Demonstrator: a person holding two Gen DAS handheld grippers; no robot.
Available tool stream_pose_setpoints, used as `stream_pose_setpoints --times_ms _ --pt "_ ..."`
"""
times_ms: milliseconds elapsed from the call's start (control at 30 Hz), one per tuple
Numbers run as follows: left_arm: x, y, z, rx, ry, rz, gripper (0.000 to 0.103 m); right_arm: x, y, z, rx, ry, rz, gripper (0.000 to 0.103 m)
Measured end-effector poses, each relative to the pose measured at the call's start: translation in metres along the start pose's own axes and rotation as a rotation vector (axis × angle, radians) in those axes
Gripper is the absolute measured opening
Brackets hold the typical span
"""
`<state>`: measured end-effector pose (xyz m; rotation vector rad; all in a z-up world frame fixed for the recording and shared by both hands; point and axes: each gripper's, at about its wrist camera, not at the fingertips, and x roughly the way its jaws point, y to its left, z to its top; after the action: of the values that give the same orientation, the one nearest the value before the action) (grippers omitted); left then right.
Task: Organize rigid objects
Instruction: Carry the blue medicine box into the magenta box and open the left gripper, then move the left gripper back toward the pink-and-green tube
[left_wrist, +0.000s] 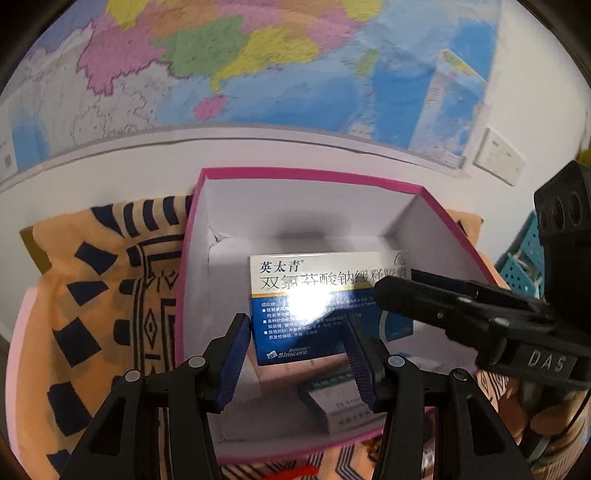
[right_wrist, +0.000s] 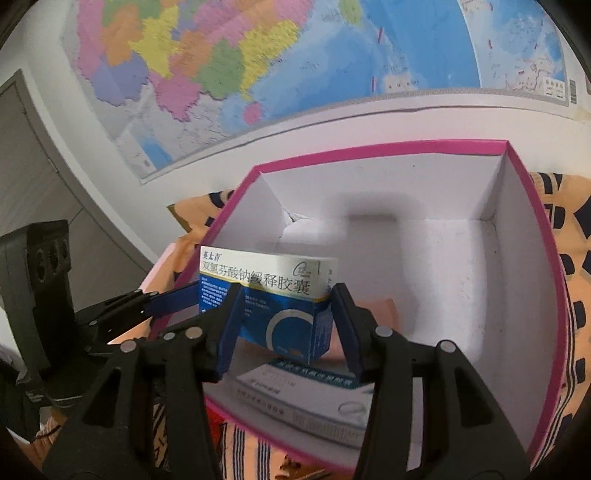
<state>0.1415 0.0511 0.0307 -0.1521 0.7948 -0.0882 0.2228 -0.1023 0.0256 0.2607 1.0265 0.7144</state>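
- The blue-and-white medicine carton (right_wrist: 269, 306) hangs upright inside the pink-rimmed storage box (left_wrist: 295, 173), above the box's near-left corner, clear of the floor of the box.
- The right claw (right_wrist: 282, 325) sits with 1 pad on each side of the carton's right end. The pads look to be touching the card, so I read it as grasping the carton.
- The left claw (left_wrist: 295, 354) is at the carton's other end. Its left pad meets the left edge, but the right pad lies in front of the printed face, so I cannot tell whether it pinches or only steadies.
- Handling, as a judgement: the carton is light, hollow card, stiff along its edges yet easy to dent on the broad faces. The glossy print may slip under a light pinch.
- The best hold is across the narrow sides near an end, where folded flaps stiffen it.
- 2 more cartons lie flat below: a white-and-teal carton (right_wrist: 314, 402) and a peach carton (right_wrist: 376, 314).
- The box rests on a patterned orange cloth (left_wrist: 110, 295) over the desk.
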Motion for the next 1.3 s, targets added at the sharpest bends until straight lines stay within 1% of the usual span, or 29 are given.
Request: stream_pose_setpoints --times_ms 167,300,400,567,700,867,933,1133,1300 --pt "-0.001 0.006 -0.002 -0.035 -0.012 0.01 0.052 0.002 -0.001 -0.002 0.003 -0.005 -0.012 0.052" --pt "-0.014 0.003 -0.011 -0.011 -0.057 0.018 0.052 -0.01 0.0 -0.01 -0.006 -0.02 -0.005 0.052" --pt "-0.026 -0.001 -0.019 0.009 -0.085 -0.003 0.052 -0.026 0.0 -0.019 -0.014 -0.039 0.014 0.052" --pt "-0.053 -0.017 -0.039 0.078 -0.134 -0.045 0.053 -0.056 0.01 -0.035 -0.063 -0.071 0.049 0.052" --pt "-0.068 -0.031 -0.058 0.128 -0.139 -0.098 0.054 -0.085 0.018 -0.051 -0.103 -0.1 0.072 0.052" --pt "-0.074 -0.045 -0.085 0.158 -0.106 -0.144 0.055 -0.116 0.015 -0.076 -0.112 -0.122 0.072 0.053" --pt "-0.071 -0.05 -0.098 0.171 -0.073 -0.153 0.055 -0.123 0.009 -0.088 -0.101 -0.117 0.057 0.053" --pt "-0.061 -0.06 -0.131 0.179 0.023 -0.204 0.055 -0.135 -0.018 -0.131 -0.024 -0.063 -0.016 0.053" --pt "-0.054 -0.065 -0.152 0.157 0.091 -0.25 0.055 -0.137 -0.039 -0.163 0.046 -0.009 -0.066 0.053"
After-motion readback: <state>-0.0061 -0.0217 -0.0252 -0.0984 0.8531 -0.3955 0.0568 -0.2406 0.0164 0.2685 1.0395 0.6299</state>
